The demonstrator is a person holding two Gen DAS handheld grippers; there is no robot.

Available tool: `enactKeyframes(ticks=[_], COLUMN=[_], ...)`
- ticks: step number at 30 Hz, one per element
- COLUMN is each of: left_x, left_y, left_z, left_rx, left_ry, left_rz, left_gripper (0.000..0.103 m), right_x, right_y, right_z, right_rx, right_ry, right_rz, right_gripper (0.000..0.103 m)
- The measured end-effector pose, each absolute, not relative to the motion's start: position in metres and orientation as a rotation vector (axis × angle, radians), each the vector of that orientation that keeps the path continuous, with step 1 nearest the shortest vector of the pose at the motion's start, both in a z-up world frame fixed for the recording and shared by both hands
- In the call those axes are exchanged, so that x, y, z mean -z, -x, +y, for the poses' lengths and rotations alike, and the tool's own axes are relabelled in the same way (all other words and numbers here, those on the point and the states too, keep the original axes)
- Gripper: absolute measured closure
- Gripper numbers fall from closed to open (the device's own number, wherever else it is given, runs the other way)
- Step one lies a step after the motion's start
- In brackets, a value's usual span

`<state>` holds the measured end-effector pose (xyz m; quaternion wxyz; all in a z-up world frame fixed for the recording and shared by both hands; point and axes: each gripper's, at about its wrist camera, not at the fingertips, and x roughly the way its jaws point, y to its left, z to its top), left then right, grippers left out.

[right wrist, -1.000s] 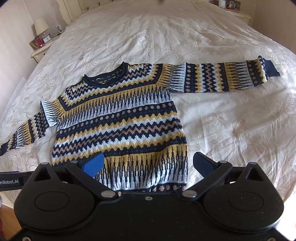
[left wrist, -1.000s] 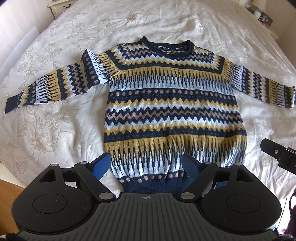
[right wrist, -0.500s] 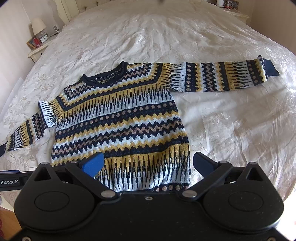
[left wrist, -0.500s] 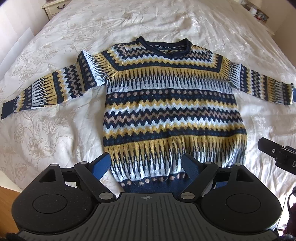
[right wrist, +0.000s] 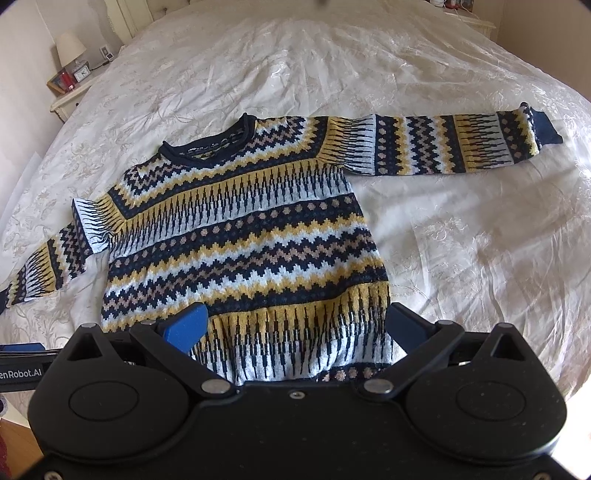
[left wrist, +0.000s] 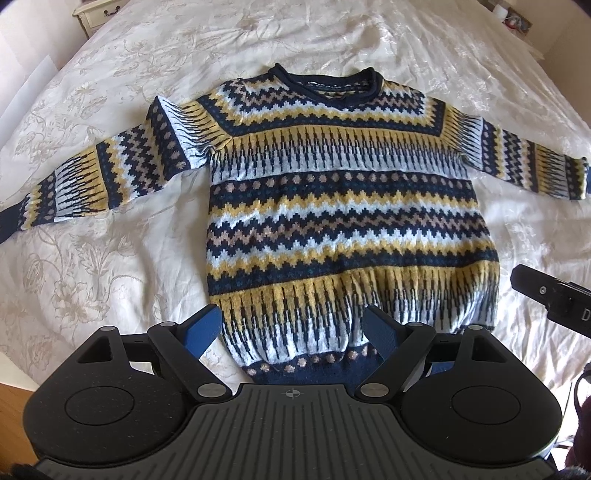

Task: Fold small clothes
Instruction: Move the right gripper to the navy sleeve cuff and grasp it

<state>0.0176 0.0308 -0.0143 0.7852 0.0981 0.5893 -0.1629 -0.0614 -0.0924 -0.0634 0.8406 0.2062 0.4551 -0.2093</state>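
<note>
A knitted jumper (left wrist: 347, 221) with navy, yellow, white and tan zigzag bands lies flat and face up on the bed, collar far, both sleeves spread out sideways. My left gripper (left wrist: 291, 325) hovers open over the left part of its hem, nothing between the blue pads. In the right wrist view the same jumper (right wrist: 240, 240) lies slanted. My right gripper (right wrist: 295, 319) hangs open above the hem's right part, with the right side edge near its right finger. Neither gripper touches the knit as far as I can see. The right sleeve cuff (right wrist: 546, 127) lies far right.
A cream embroidered bedspread (left wrist: 110, 277) covers the whole bed. A bedside table with a lamp and clock (right wrist: 70, 81) stands far left, another (left wrist: 517, 22) far right. Wooden floor (left wrist: 14, 406) shows beyond the bed's near edge. The other gripper's body (left wrist: 554, 299) juts in at the right.
Both views have crept only slightly. The jumper lies as before, and both grippers stay open.
</note>
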Motion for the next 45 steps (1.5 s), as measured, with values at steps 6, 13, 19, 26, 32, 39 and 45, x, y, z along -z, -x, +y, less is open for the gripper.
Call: enactKeyframes(ticks=[6,13,19,26,32,39,45], left_x=[-0.001,-0.026,-0.022,-0.005,0.005,0.014,0.018], left_y=[-0.022,-0.033,-0.046,-0.047,-0.048,-0.047,-0.045], left_z=[0.027,0.008,-0.018,-0.039,-0.053,-0.067,-0.084], left_rx=[0.357,0.318,0.293,0.216,0.145,0.082,0.067], left_ry=[-0.188,-0.114,-0.061,0.013,0.010,0.001,-0.016], left_rz=[1.136,0.943,0.947,0.978,1.069,1.121,1.147], left_gripper=[0.020,0.020,0.020,0.020,0.020,0.020,0.020], right_x=[0.060,0.051,0.053,0.080,0.104,0.112,0.137], right_y=[0.063,0.064,0.058,0.050,0.049,0.064,0.075], right_z=[-0.104,-0.155,-0.232,-0.324,-0.392,-0.458,-0.504], right_rx=[0.442,0.460,0.513,0.594,0.670,0.693,0.722], right_ry=[-0.470,-0.438,-0.410,-0.415,-0.400,-0.489,-0.625], right_rz=[0.887,0.750,0.736,0.786,0.827,0.783,0.801], right_gripper=[0.002,0.001,0.001,0.001,0.002,0.002,0.002])
